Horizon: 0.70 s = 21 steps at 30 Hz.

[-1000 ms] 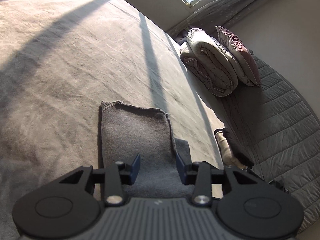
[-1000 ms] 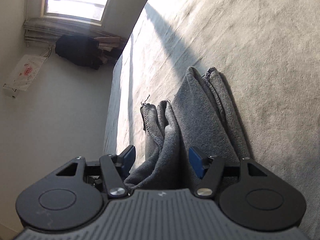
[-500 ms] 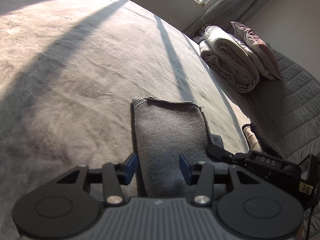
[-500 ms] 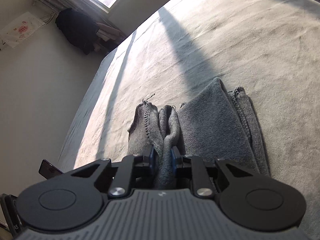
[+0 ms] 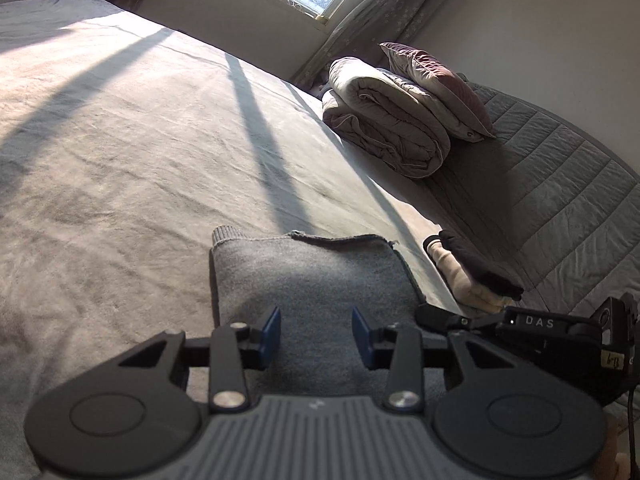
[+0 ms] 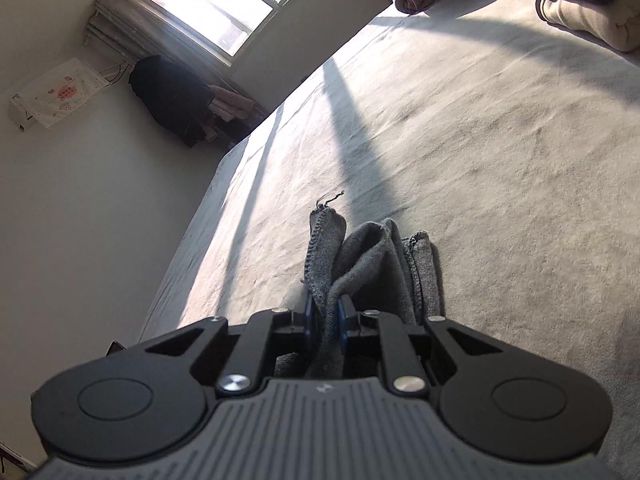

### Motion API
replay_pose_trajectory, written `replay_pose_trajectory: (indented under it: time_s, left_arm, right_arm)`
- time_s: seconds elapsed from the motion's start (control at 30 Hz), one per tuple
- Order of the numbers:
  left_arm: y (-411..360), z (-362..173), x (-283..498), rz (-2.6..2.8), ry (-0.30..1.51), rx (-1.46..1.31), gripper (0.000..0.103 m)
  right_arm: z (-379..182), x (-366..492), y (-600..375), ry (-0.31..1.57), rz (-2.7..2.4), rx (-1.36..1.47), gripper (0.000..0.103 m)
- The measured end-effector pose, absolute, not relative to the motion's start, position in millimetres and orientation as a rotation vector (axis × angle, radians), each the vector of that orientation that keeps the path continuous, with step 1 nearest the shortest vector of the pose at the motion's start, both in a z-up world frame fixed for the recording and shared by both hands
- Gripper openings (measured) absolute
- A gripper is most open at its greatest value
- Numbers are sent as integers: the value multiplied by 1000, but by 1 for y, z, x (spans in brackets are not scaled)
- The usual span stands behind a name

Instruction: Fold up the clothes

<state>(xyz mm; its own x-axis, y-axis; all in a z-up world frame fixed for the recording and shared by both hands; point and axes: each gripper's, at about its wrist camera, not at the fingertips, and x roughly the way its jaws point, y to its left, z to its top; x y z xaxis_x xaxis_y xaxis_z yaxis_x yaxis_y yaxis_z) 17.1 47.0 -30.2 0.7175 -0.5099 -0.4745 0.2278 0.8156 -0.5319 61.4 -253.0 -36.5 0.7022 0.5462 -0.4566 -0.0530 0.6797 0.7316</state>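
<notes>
While your right gripper (image 6: 325,314) is pinching a bunched edge of the grey knitted garment (image 5: 316,280), its blue pads (image 6: 307,312) are standing nearly together with cloth squeezed between them. Your left gripper (image 5: 316,330) is hovering over the same garment with its jaws standing well apart and nothing held between them; whether its fingertips are touching the knit, the pictures are not settling. In the left wrist view the garment is lying as a narrow, already doubled panel on the pale beige bedsheet (image 5: 120,152), near the edge of the bed, with a ribbed hem (image 5: 228,236) at its far end. In the right wrist view the gripped layers are rising off the sheet in loose upright folds, a stray thread (image 6: 330,199) trailing from one corner.

Judged from this, you are working a fold in mid-course: one side gripped and lifted, the other side lying free. The next move is calling for a steady carry of the pinched edge over the flat panel, keeping the stacked layers aligned, while the open left gripper is standing ready to pin or take the opposite edge. A rolled beige quilt (image 5: 384,120) and a mauve pillow (image 5: 436,80) are lying well apart.
</notes>
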Motion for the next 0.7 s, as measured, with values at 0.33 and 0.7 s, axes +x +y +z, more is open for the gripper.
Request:
replay_pose_trajectory:
  time_s: [0.33, 0.7]
  left_arm:
    - [9, -30, 1, -621, 602, -343, 38]
    - [-34, -57, -10, -776, 663, -229, 31]
  right_arm:
    - [-49, 61, -275, 785, 343, 778, 30]
    - [-21, 73, -245, 614, 400, 553, 38]
